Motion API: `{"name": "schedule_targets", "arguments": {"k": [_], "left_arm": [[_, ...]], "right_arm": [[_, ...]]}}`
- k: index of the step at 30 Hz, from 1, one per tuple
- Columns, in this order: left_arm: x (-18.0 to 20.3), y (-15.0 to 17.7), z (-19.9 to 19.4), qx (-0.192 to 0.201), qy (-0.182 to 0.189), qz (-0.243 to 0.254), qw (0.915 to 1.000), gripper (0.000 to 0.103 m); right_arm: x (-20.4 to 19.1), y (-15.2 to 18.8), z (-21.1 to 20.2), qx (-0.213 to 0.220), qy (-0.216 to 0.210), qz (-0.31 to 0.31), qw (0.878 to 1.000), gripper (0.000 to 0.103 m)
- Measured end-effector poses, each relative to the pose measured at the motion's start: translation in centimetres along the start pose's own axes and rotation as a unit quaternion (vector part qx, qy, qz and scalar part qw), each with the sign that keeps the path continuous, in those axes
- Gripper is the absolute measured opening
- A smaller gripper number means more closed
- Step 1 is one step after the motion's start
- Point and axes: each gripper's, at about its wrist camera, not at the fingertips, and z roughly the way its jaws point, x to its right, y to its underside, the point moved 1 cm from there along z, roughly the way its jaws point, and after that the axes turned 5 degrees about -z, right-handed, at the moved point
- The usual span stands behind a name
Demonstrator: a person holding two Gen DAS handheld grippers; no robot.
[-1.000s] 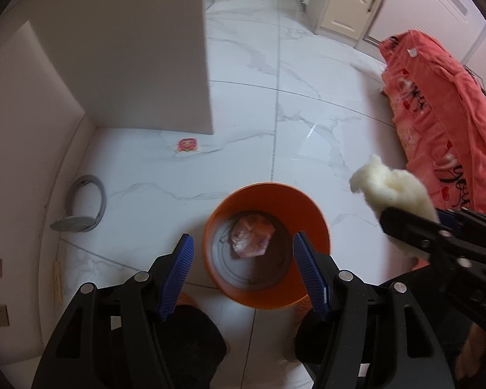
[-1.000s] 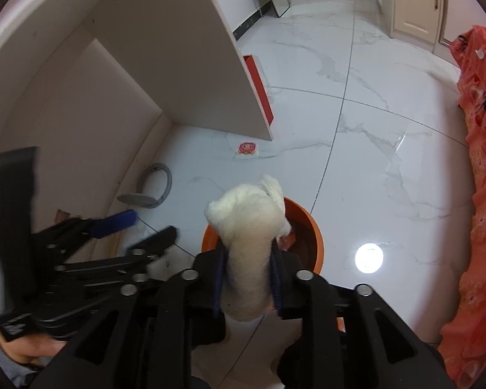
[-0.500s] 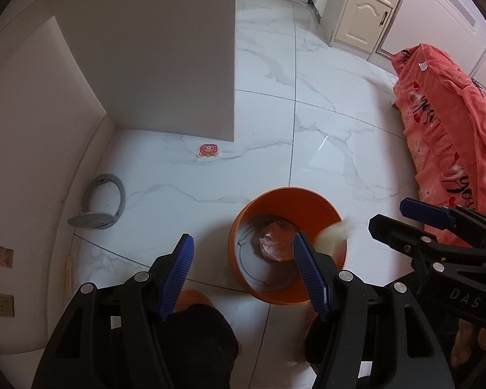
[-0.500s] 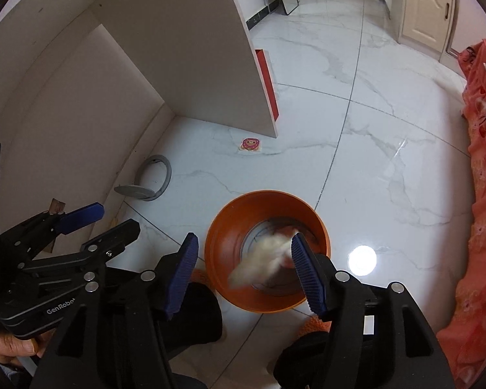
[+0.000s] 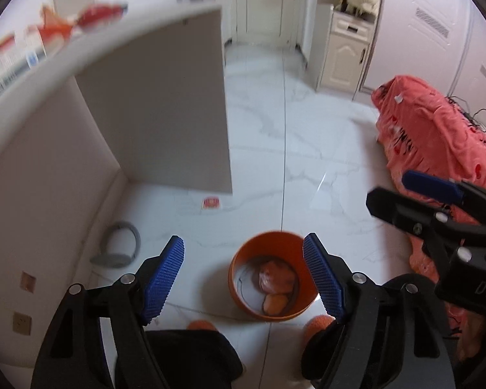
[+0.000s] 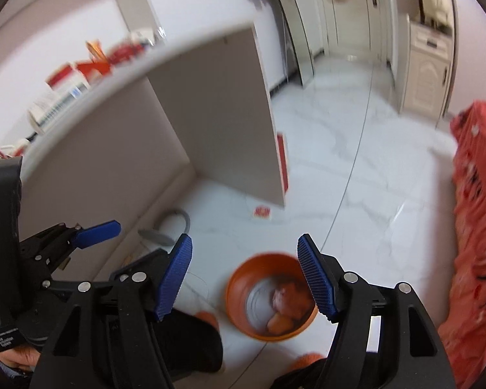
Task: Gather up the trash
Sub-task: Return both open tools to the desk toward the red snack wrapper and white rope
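One orange bin [image 5: 273, 304], two hand-held grippers, one small red card [image 5: 211, 202] on the floor, one grey ring [image 5: 121, 243].

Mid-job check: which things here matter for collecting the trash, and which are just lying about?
Job:
- orange bin
- pink wrapper and orange scraps in the bin
- red packet on the floor

Lying about:
- grey ring by the wall
- red blanket
- cabinet
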Motion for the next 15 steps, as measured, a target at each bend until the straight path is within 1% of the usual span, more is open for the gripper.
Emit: {"name": "schedule_targets", "arguments": {"k": [2, 3, 4, 5, 7, 9, 11, 13, 15], "left_arm": [[0.3, -0.5, -1.7, 0.020, 0.005, 0.002, 0.9998, 0.077], [0.4, -0.6, -2.5, 0.028, 0.004, 0.000, 0.9996, 0.080], [0.4, -0.9, -3.6, 0.040, -0.002, -0.001, 0.9992, 0.083], [0.5, -1.1, -4.4, 0.049, -0.007, -0.003, 0.9988, 0.084], [0.3, -1.6, -6.2, 0.070, -0.007, -0.006, 0.9975, 0.084], [0.1, -2.0, -7.9, 0.089, -0.011, -0.010, 0.9959, 0.084], [-0.5, -2.3, -9.6, 0.107, -0.027, -0.015, 0.9938, 0.086], [-1.3, -2.5, -11.2, 0.124, -0.045, -0.022, 0.9910, 0.090], [-2.2, -2.4, -12.6, 0.137, -0.064, -0.031, 0.9880, 0.090]], "right_arm": [[-0.1, -0.8, -2.3, 0.025, 0.001, -0.006, 1.000, 0.069], [-0.3, -1.2, -3.4, 0.036, 0.003, -0.008, 0.999, 0.072], [-0.3, -1.2, -3.4, 0.036, 0.003, -0.008, 0.999, 0.074], [-0.4, -1.6, -4.4, 0.047, 0.002, -0.006, 0.999, 0.074], [-0.6, -2.5, -6.3, 0.068, -0.020, 0.003, 0.997, 0.074], [-1.2, -3.0, -7.9, 0.087, -0.025, -0.003, 0.996, 0.074], [-2.3, -4.0, -9.8, 0.107, -0.033, -0.017, 0.994, 0.074], [-3.4, -4.9, -10.9, 0.123, -0.049, -0.028, 0.991, 0.075], [-4.5, -5.4, -11.7, 0.135, -0.059, -0.039, 0.988, 0.075]]}}
